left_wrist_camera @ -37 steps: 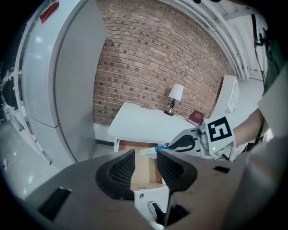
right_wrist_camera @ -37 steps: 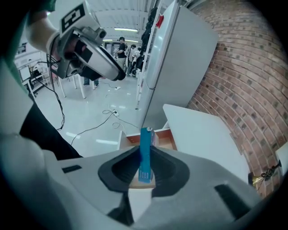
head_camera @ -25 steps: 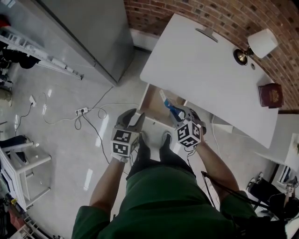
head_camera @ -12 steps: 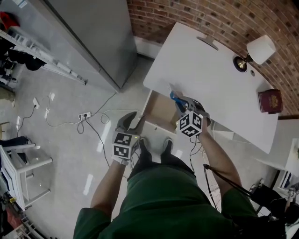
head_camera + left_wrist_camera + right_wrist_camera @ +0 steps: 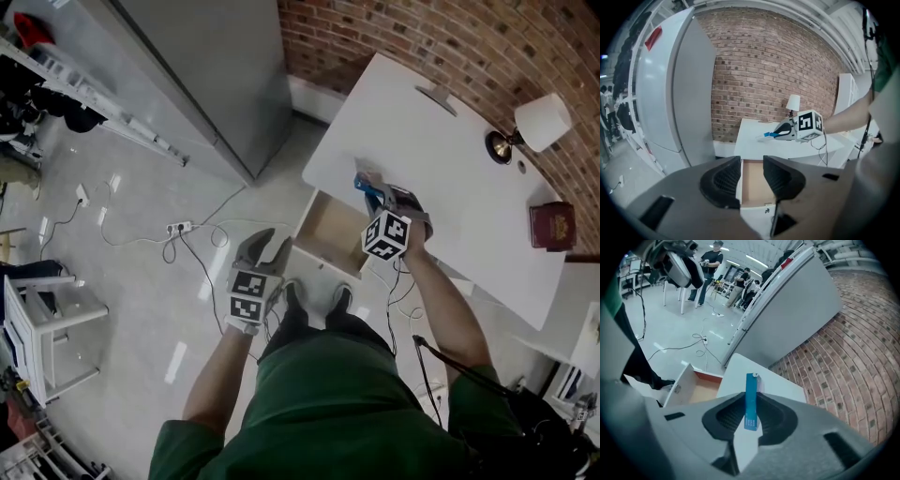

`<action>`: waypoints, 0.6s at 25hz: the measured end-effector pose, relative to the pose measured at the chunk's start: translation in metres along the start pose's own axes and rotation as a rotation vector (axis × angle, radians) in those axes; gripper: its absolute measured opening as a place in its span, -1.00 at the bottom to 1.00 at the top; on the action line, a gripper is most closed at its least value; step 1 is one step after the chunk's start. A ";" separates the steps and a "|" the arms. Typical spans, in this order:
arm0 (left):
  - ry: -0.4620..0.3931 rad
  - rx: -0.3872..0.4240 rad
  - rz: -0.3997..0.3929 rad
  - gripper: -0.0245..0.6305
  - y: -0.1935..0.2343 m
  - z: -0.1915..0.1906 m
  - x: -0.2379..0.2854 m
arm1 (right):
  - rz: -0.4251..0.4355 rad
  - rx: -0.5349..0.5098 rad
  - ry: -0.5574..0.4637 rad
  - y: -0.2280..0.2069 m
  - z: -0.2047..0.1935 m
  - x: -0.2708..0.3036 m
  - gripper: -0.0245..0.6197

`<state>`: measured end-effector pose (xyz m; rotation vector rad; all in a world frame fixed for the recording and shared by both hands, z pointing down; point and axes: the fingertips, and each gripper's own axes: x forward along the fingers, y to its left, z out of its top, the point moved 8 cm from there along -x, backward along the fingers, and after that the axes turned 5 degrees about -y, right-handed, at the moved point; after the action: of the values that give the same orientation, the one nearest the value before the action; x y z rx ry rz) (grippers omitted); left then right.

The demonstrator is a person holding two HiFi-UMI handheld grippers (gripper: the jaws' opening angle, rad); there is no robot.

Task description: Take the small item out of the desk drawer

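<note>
A small blue box stands upright between the pads of my right gripper, which is shut on it. In the head view that right gripper holds the blue box above the near edge of the white desk. Just below and to the left, the drawer is pulled out, and its wooden bottom shows bare. My left gripper hangs over the floor left of the drawer, open with nothing between its fingers. The left gripper view looks into the drawer and catches the right gripper over the desk.
A table lamp and a dark red book sit at the desk's far right. A grey cabinet stands to the left against the brick wall. Cables and a power strip lie on the floor. My feet are beside the drawer front.
My right gripper has carried the blue box from above the open drawer up and over the desk top, rolling as it went. The left gripper has drifted slightly.
</note>
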<state>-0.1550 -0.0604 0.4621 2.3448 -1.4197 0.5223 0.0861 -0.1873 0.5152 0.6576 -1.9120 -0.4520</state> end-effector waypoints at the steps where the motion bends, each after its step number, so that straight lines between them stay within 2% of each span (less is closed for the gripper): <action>1: 0.001 -0.001 0.003 -0.48 0.002 0.001 0.002 | -0.002 -0.013 0.007 -0.003 0.000 0.005 -0.69; 8: 0.014 0.002 0.004 -0.48 0.008 0.007 0.017 | -0.012 -0.137 0.064 -0.009 -0.005 0.032 -0.69; 15: 0.029 -0.009 0.001 -0.48 0.012 0.003 0.022 | 0.011 -0.143 0.074 0.003 -0.009 0.048 -0.66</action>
<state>-0.1562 -0.0842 0.4718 2.3201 -1.4072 0.5468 0.0779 -0.2155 0.5547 0.5618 -1.7940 -0.5447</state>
